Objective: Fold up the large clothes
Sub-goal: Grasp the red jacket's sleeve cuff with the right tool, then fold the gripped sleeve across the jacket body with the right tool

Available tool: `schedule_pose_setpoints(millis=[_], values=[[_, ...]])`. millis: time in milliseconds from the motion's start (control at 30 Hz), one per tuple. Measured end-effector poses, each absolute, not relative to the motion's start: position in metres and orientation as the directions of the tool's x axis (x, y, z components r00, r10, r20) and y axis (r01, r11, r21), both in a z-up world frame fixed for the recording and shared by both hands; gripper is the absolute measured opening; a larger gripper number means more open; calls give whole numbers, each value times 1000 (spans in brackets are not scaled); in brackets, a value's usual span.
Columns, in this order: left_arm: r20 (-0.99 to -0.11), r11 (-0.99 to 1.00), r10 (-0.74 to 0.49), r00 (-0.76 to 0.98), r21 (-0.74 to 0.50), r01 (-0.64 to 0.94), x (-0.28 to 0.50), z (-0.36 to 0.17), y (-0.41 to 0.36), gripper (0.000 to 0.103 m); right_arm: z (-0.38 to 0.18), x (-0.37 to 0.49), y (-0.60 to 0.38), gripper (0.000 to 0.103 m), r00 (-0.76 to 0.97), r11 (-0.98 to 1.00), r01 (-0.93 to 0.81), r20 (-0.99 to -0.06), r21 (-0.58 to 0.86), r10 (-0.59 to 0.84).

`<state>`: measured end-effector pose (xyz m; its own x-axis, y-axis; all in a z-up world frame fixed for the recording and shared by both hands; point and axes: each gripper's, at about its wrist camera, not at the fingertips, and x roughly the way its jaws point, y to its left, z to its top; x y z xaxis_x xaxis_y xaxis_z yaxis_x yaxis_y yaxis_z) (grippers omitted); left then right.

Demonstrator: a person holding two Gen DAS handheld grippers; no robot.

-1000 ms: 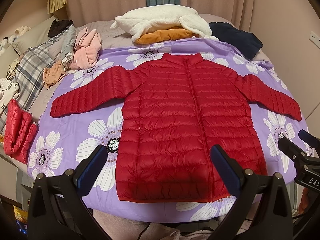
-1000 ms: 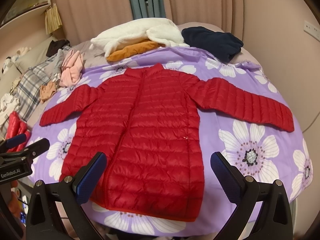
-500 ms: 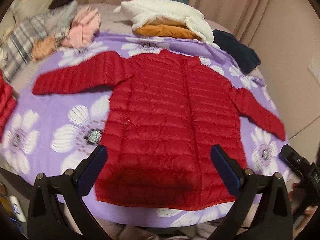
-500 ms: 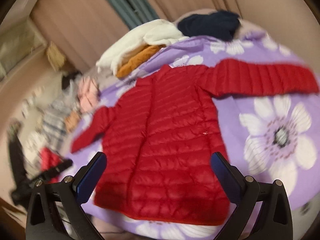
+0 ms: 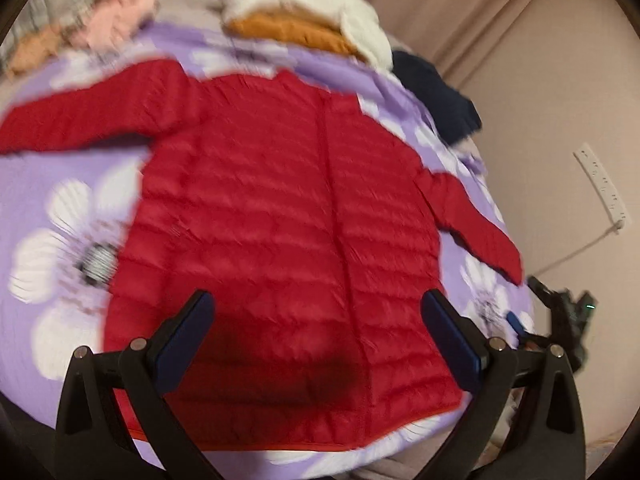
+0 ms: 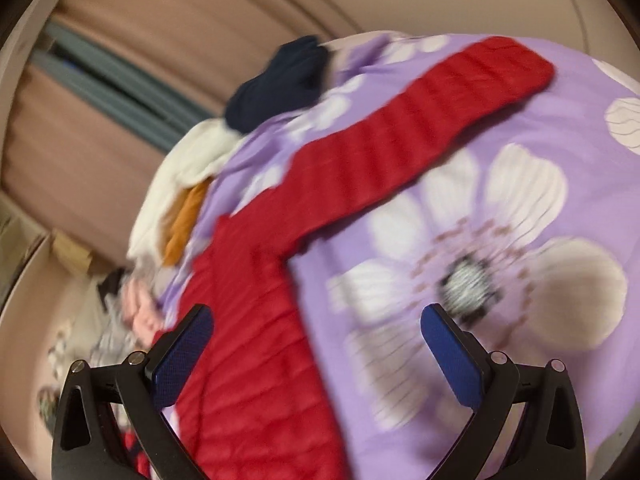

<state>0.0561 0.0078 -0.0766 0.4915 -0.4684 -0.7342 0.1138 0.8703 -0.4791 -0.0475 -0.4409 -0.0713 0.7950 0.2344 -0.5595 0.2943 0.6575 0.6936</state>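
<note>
A red quilted puffer jacket lies flat and zipped on a purple bedspread with white flowers, both sleeves spread out sideways. My left gripper hovers open above the jacket's lower hem, nothing between its blue pads. My right gripper is open too, tilted, above the jacket's right side, below where the sleeve joins the body; the right sleeve runs up and away to the right. In the left wrist view the right gripper shows dimly beyond the bed's right edge. Both views are blurred by motion.
At the bed's far side lie a white fleece over an orange garment, a dark navy garment and pink clothes. A wall with a power strip stands close on the right. Curtains hang behind the bed.
Both grippers have moved in closer over the bed. The right one has swung right and rolled, so its view now centres on the right sleeve. The jacket has not moved.
</note>
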Motion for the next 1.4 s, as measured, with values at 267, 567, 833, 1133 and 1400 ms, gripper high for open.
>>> schedule_pose_setpoints(millis=[267,567,833,1133,1400], values=[[-763,859,-491,421,-504,89,85,-100,-13,103,-101,-20,-516,102,800,599,424,-591,680,104],[-781,878,-463,419,-469,96,106,-103,-20,103,-118,11,-567,102,821,523,487,-571,699,-1],[-804,897,-428,413,-432,89,113,-108,-22,103,-126,19,-593,41,792,433,572,-607,697,-68],[-802,899,-418,427,-432,70,107,-107,-7,103,-61,30,-572,14,806,599,535,-573,596,-149],[-799,896,-401,449,-445,8,97,-109,22,103,40,75,-471,14,871,867,326,-476,378,-120]])
